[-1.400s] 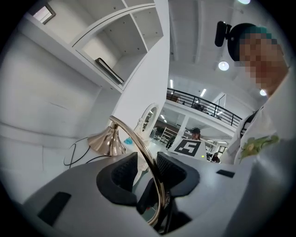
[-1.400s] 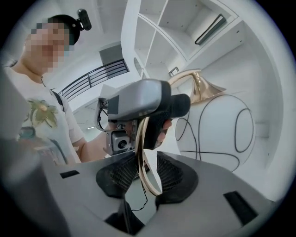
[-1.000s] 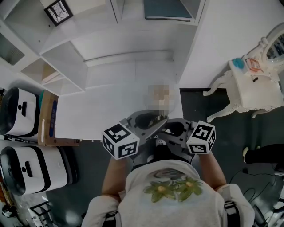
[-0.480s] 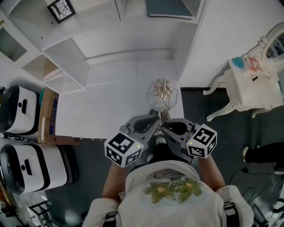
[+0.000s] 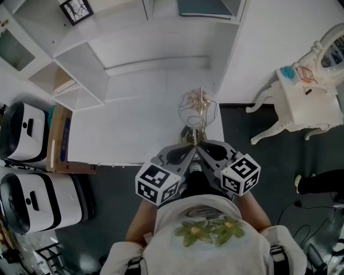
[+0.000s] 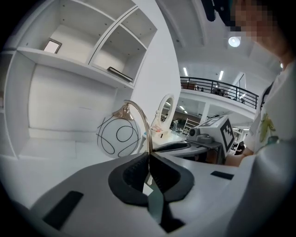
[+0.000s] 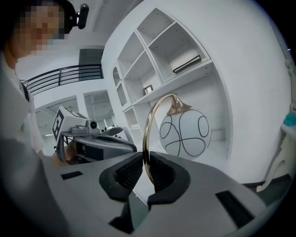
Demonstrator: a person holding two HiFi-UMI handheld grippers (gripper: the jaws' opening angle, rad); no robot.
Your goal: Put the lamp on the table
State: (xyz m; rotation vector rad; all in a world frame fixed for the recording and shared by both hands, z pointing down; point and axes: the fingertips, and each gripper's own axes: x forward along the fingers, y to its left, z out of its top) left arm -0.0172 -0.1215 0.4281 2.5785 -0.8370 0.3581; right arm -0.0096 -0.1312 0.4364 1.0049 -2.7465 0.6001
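Note:
The lamp has a white glass globe point(image 5: 198, 109) with black wire loops and a curved brass stem point(image 6: 147, 132). In the head view it stands over the right front corner of the white table point(image 5: 123, 129). My left gripper point(image 5: 189, 151) and right gripper point(image 5: 203, 150) meet at the stem's lower part, each shut on it. The left gripper view shows its jaws point(image 6: 148, 163) pinching the stem, with the globe point(image 6: 118, 135) beyond. The right gripper point(image 7: 144, 172) clamps the stem point(image 7: 147, 134) below the globe point(image 7: 185, 132). The lamp's foot is hidden, so I cannot tell if it touches the table.
White shelving point(image 5: 80, 64) rises behind the table, with a framed picture point(image 5: 72, 11) on it. A wooden box point(image 5: 58, 142) sits at the table's left end beside two white cases point(image 5: 27, 134). An ornate white side table point(image 5: 303, 105) stands on the dark floor at the right.
Both grippers have carried the lamp a little farther over the table's right front corner. Their marker cubes have drawn closer together and lower in the head view.

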